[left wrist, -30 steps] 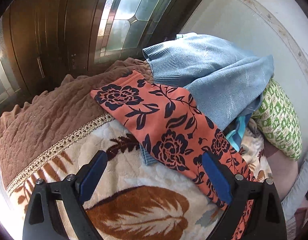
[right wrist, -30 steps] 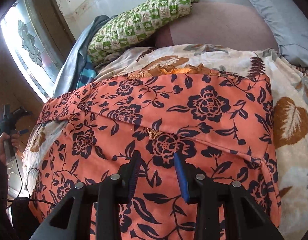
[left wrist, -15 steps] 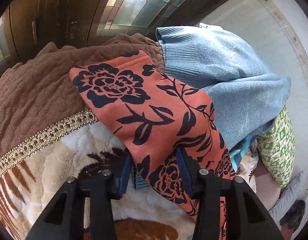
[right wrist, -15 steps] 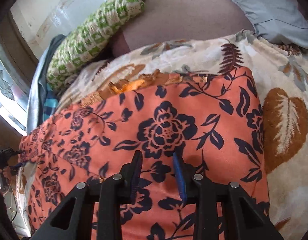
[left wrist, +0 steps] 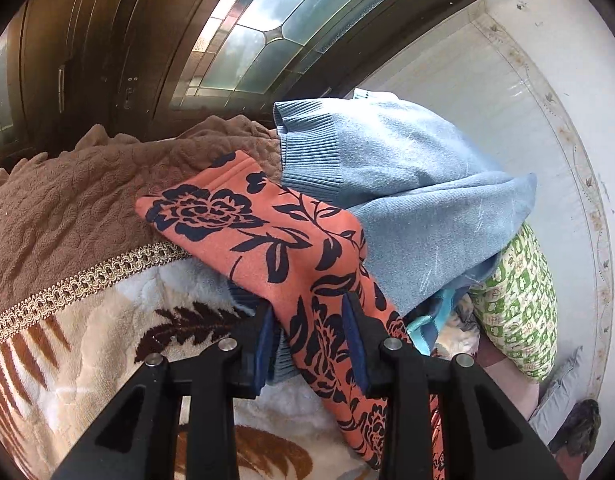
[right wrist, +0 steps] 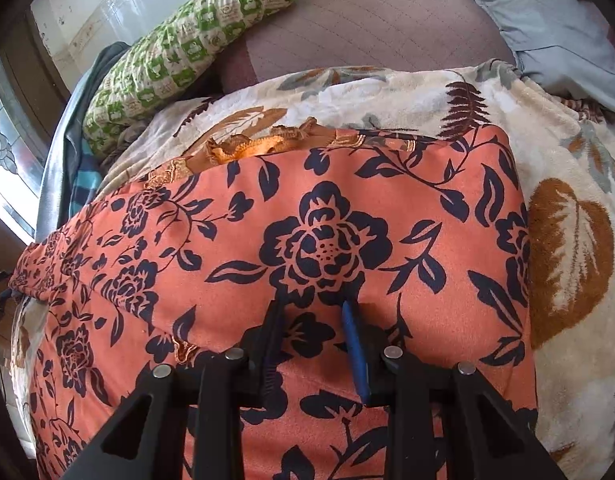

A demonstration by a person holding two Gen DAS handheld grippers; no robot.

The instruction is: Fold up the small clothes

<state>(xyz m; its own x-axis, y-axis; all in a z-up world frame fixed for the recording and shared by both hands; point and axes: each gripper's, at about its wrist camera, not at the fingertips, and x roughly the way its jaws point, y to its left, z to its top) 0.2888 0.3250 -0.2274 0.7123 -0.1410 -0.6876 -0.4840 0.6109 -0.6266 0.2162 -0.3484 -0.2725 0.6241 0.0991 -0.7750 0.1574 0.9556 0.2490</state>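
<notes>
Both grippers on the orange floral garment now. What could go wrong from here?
1. The left gripper has just been closing on a narrow strip of the garment; a blue-grey knit edge sits between its jaws too and may lift.
2. The blue sweater overlaps the garment and could drag along.

Orange floral garment (right wrist: pixel 327 240): smooth matt cloth; blue sweater (left wrist: pixel 407 184): ribbed knit; brown blanket (left wrist: pixel 67 208): nubby plush w/ braid trim; leaf-print blanket (right wrist: pixel 547 152): fleecy; door (left wrist: pixel 87 40): glossy dk wood; grippers: matt blk plastic.
</notes>
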